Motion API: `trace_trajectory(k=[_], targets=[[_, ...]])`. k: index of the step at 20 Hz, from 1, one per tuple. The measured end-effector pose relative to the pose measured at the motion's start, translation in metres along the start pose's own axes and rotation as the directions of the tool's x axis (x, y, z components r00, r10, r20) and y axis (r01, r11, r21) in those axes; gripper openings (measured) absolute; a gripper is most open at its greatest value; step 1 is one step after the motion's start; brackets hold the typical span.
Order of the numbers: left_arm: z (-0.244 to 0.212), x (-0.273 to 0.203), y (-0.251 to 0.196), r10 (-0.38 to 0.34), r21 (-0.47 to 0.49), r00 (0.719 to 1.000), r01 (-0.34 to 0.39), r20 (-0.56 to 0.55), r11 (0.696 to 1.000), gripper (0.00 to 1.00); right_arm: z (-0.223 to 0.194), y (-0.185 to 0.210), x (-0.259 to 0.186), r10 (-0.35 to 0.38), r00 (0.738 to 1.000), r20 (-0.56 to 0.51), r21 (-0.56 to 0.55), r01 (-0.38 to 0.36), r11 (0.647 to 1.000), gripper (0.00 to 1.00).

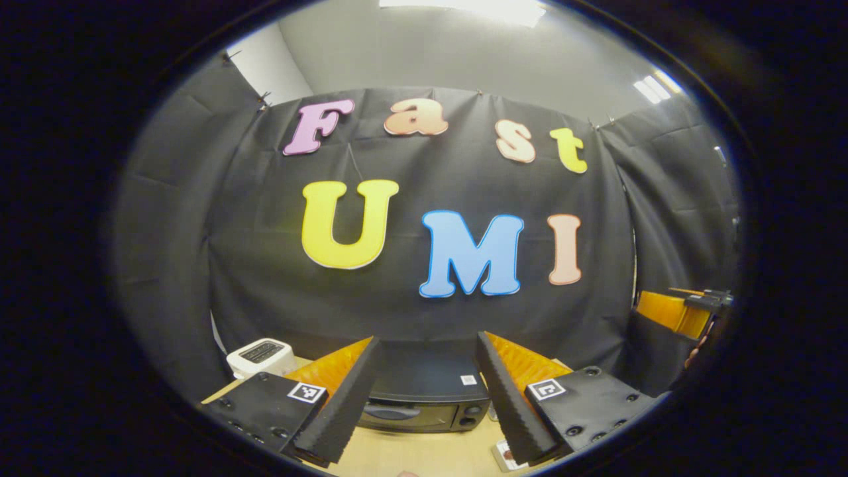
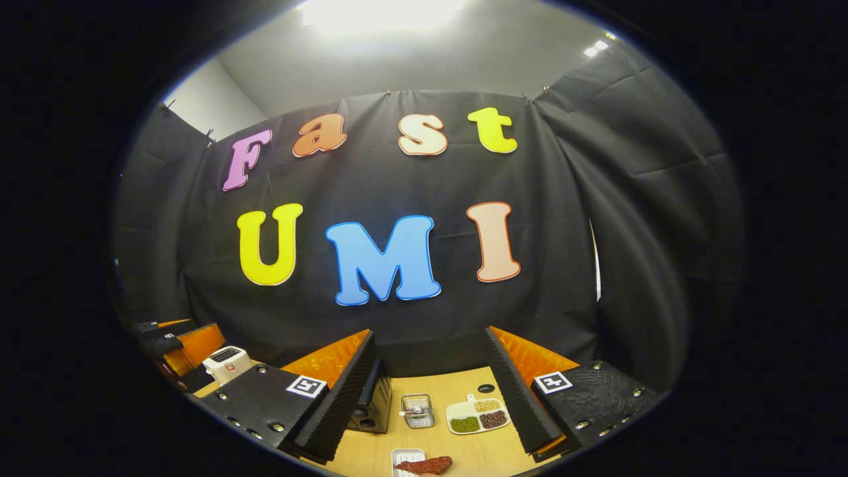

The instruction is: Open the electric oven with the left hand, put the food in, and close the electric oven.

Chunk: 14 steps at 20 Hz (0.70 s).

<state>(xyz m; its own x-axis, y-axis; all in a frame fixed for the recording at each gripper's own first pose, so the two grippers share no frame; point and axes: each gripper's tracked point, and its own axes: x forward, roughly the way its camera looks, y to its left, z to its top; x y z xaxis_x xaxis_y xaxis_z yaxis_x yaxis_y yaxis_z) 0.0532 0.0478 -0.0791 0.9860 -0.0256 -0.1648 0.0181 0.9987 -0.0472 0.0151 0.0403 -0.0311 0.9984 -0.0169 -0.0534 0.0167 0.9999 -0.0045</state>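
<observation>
In the left gripper view, a white toaster [image 1: 260, 356] sits at about eight o'clock on the wooden worktop [image 1: 424, 454], and the left tongs [image 1: 424, 411] stand wide apart, holding nothing. The electric oven [image 1: 424, 397] lies dead ahead between their fingers at six o'clock, door shut, its long axis running crosswise to them, so the left hand is the nearer one for opening it. In the right gripper view the right tongs [image 2: 430, 414] are also wide and empty; the oven's side [image 2: 372, 404] is at seven o'clock, and the food [image 2: 424, 465] on a small tray [image 2: 405, 456] lies close below at six o'clock.
</observation>
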Motion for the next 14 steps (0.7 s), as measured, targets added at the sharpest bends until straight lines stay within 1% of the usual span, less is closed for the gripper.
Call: trace_trajectory(k=[1,2,3,4,6,8,11,12,13,14], targets=[[-0.015,0.009,0.003,-0.004,-0.005,1.0,0.004,-0.03,1.0,0.92,-0.002,0.001,0.001,-0.005,1.0,-0.006,-0.005,0.005,1.0,0.98],[-0.03,0.016,0.005,-0.01,-0.01,0.998,0.01,-0.065,1.0,0.98,-0.005,0.001,0.004,-0.008,1.0,-0.014,-0.007,0.008,1.0,0.98],[-0.044,0.024,0.008,-0.014,-0.01,0.995,0.013,-0.097,1.0,0.95,-0.009,0.001,0.005,-0.011,1.0,-0.023,-0.01,0.011,1.0,0.98],[-0.06,0.031,0.013,-0.01,-0.01,0.992,0.009,-0.129,1.0,0.98,-0.014,0.001,0.007,-0.016,0.999,-0.036,-0.014,0.015,1.0,0.98],[-0.091,0.047,0.018,-0.012,0.004,0.982,0.013,-0.19,1.0,0.98,-0.023,0.0,0.007,-0.026,0.998,-0.061,-0.024,0.024,0.999,0.98],[-0.122,0.061,0.021,-0.011,0.032,0.969,0.019,-0.245,0.999,0.95,-0.029,-0.004,0.008,-0.038,0.996,-0.079,-0.03,0.036,0.999,0.98],[-0.155,0.084,0.033,-0.001,0.043,0.955,0.014,-0.298,0.999,0.95,-0.037,-0.011,0.006,-0.063,0.993,-0.1,-0.043,0.059,0.997,0.98],[-0.167,0.092,0.038,0.002,0.043,0.949,0.012,-0.316,0.999,0.93,-0.039,-0.013,0.006,-0.072,0.992,-0.106,-0.044,0.068,0.997,0.98],[-0.177,0.101,0.041,0.002,0.043,0.943,0.013,-0.332,0.999,0.93,-0.041,-0.015,0.005,-0.081,0.99,-0.112,-0.046,0.077,0.996,0.98],[-0.185,0.109,0.044,0.004,0.044,0.939,0.012,-0.344,0.999,0.98,-0.043,-0.016,0.005,-0.09,0.989,-0.118,-0.049,0.084,0.995,0.98]])
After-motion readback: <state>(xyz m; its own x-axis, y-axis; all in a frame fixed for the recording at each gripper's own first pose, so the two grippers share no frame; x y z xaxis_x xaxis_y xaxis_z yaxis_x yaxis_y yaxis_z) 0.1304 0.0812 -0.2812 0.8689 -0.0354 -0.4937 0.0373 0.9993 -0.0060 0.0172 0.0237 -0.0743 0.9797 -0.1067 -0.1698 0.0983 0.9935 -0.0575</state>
